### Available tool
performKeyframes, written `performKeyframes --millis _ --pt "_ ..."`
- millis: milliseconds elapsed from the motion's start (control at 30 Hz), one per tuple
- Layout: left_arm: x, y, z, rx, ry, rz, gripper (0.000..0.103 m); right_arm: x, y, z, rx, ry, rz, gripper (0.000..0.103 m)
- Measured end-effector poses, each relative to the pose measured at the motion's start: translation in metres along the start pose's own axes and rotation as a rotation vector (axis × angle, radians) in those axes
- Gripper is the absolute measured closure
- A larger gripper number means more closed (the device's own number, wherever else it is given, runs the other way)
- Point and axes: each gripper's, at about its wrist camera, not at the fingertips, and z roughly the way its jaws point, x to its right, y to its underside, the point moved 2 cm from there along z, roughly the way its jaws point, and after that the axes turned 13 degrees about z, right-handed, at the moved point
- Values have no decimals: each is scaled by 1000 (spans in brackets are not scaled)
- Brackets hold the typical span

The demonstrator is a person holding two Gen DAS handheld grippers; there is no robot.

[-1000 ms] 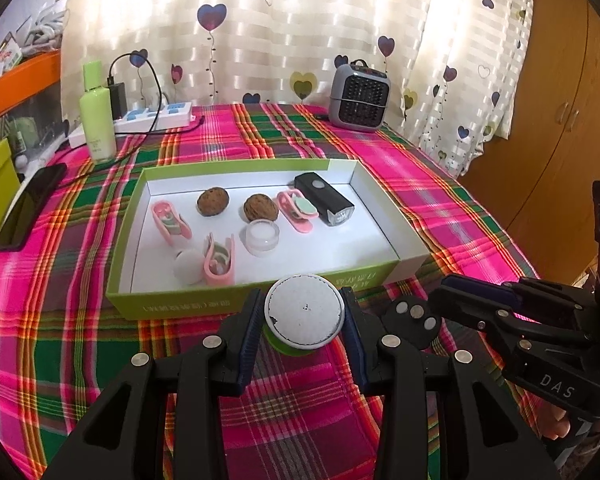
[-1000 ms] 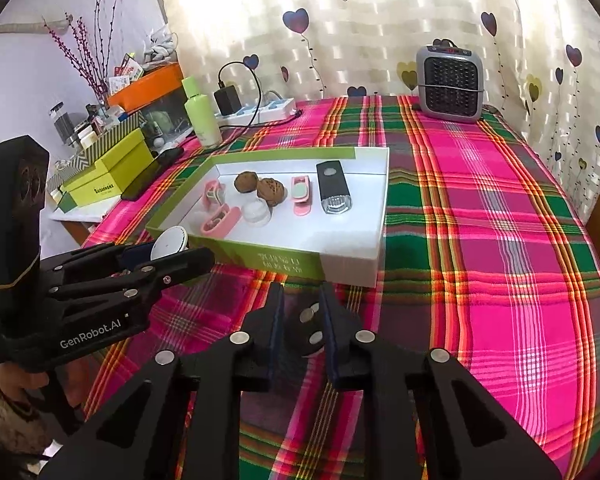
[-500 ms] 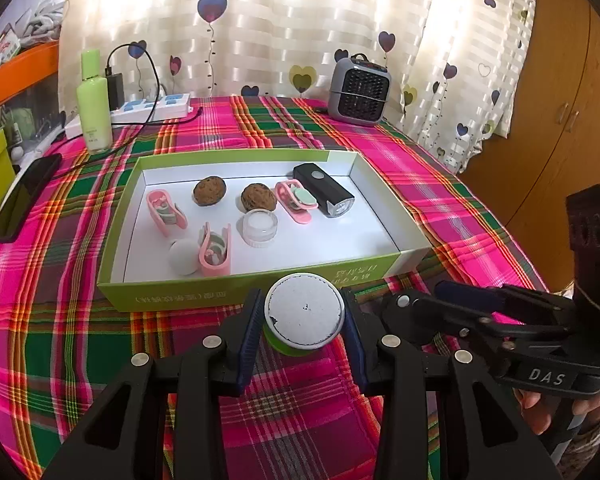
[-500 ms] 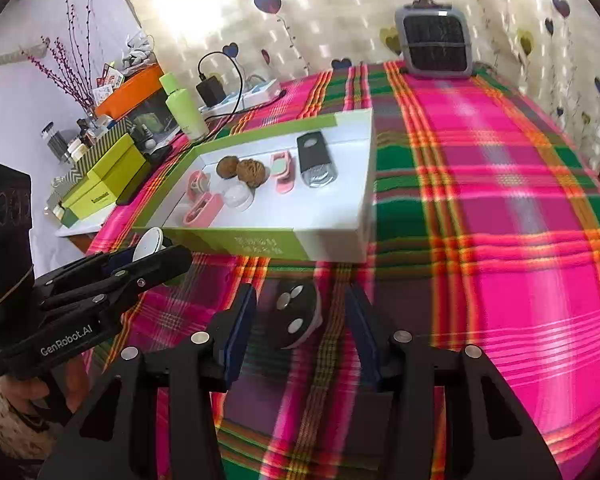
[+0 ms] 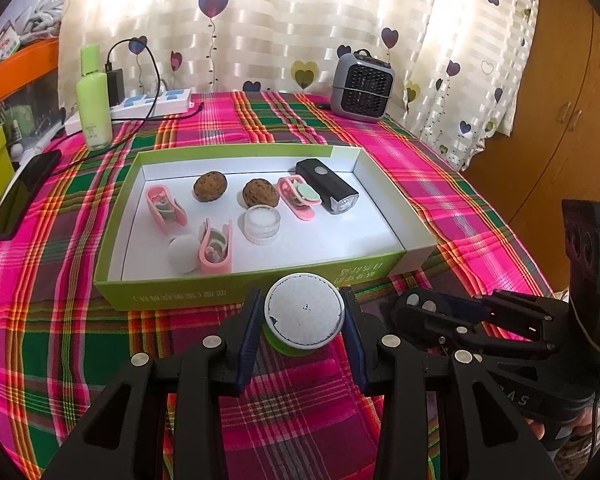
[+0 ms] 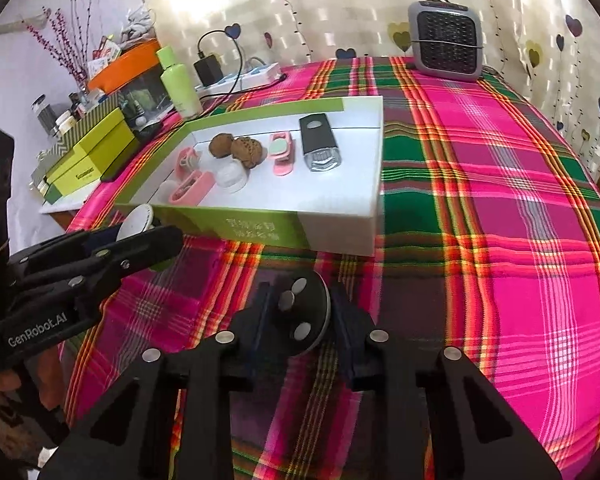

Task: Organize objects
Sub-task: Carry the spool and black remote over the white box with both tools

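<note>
1. The left claw (image 5: pixel 303 320) is clamped on a round white-topped disc with a green base (image 5: pixel 303 312); both blue pads press its sides, and it sits just in front of the near wall of the box.
2. The right claw (image 6: pixel 298 318) has a black round disc with three silver studs (image 6: pixel 302 314) between its fingers. Its jaws have just been closing in around the disc. The left finger looks to touch the disc's edge, while on the right side I cannot tell whether the pad presses it.
3. The black disc lies low over the plaid-covered bench (image 6: pixel 500 240), in front of the box's near right corner and outside it.
4. The green-and-white box (image 5: pixel 240 296) stands open in the middle of the bench.
5. Inside it lie two walnuts (image 5: pixel 210 186) side by side, three pink clips (image 5: pixel 216 246), a small clear jar (image 5: pixel 262 222), a grey ball (image 5: pixel 183 252) touching the front clip, and a black bike light (image 5: pixel 326 186) by the right wall.
6. At the far edge of the bench stand a grey heater (image 5: pixel 362 86), a green bottle (image 5: pixel 93 100) and a power strip (image 5: pixel 156 102); a phone (image 5: pixel 22 194) lies at the left edge.
</note>
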Motion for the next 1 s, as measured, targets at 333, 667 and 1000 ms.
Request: performKeyframes --millis 333,667,1000 --pt "1 -1 0 2 0 2 67 -5 -3 -12 50 1 -19 79" --pt "1 -10 -6 25 -9 13 67 -12 -12 -30 96 -44 -17 79" --pt "-6 -26 -4 38 -4 18 67 -14 -38 -34 134 -57 -10 79"
